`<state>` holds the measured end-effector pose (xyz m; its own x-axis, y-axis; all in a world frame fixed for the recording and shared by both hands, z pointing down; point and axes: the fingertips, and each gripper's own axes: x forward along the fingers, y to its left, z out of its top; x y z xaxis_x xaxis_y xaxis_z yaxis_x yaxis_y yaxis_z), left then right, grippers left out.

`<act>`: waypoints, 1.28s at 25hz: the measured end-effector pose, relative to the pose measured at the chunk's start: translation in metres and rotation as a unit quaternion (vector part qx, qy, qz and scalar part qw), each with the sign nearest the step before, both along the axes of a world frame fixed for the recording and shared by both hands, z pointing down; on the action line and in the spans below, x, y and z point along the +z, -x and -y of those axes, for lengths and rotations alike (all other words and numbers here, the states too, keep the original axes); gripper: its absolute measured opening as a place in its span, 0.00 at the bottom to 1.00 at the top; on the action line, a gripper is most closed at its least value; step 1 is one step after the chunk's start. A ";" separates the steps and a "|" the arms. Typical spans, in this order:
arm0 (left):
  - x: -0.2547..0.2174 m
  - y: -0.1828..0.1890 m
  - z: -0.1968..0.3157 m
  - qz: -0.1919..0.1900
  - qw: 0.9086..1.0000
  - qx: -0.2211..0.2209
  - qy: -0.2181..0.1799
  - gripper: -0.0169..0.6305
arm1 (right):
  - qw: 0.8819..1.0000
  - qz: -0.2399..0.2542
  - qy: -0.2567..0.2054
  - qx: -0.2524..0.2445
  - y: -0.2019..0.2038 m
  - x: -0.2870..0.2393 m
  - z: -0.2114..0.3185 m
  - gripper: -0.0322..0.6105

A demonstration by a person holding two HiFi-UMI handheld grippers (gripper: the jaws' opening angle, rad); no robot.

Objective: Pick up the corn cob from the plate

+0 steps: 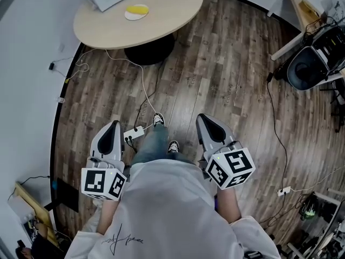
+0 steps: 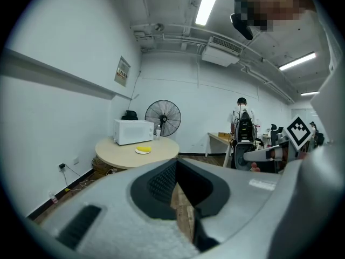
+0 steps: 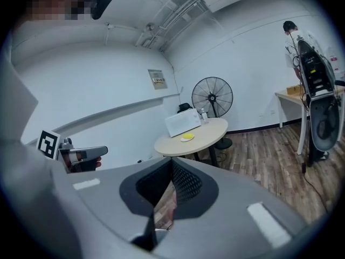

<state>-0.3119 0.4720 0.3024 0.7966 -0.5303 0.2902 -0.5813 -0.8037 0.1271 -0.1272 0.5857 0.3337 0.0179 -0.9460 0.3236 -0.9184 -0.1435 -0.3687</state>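
A yellow corn cob [image 1: 137, 9] lies on a small white plate [image 1: 129, 15] on the round wooden table [image 1: 172, 7], far ahead of me across the floor. The left gripper view also shows the corn cob [image 2: 143, 148], and in the right gripper view the corn cob [image 3: 187, 136] sits on that table [image 3: 205, 134]. My left gripper [image 1: 112, 124] and right gripper [image 1: 204, 118] are held at waist height over the floor, pointing toward the table. Both are shut with nothing between their jaws. Their tips [image 2: 176, 163] [image 3: 171, 163] meet in their own views.
A white microwave [image 2: 133, 131] stands at the table's back, with a standing fan [image 2: 163, 117] behind it. A power strip [image 1: 133, 134] and cables lie on the wooden floor by my feet. A black chair-like device [image 1: 307, 69] and a desk [image 1: 302, 9] stand at the right. A person [image 2: 241, 112] stands far off.
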 end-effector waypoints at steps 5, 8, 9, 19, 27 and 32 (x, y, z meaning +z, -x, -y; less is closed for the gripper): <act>0.002 -0.018 0.014 -0.008 1.000 0.010 0.003 0.02 | 1.000 -0.006 -0.005 0.001 -0.011 -0.004 0.015 0.07; 0.002 -0.033 0.028 -0.014 1.000 0.017 0.001 0.02 | 1.000 -0.010 -0.004 0.003 -0.021 -0.004 0.029 0.07; 0.002 -0.036 0.034 -0.016 1.000 0.018 0.002 0.02 | 1.000 -0.012 -0.003 0.003 -0.024 -0.004 0.035 0.07; 0.012 -0.074 0.121 -0.026 0.999 0.011 0.022 0.02 | 1.000 -0.022 0.013 -0.012 -0.058 -0.004 0.121 0.07; 0.008 -0.098 0.198 -0.022 0.999 0.003 0.032 0.02 | 0.999 -0.016 0.023 -0.026 -0.082 -0.006 0.203 0.07; 0.011 -0.113 0.242 -0.017 0.999 0.004 0.036 0.02 | 0.999 -0.012 0.023 -0.032 -0.094 -0.008 0.249 0.07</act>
<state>-0.1988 0.2303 0.3132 0.8104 -0.5029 0.3006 -0.5698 -0.7960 0.2044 -0.0336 0.3363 0.3260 -0.0345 -0.9294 0.3675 -0.9350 -0.0998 -0.3403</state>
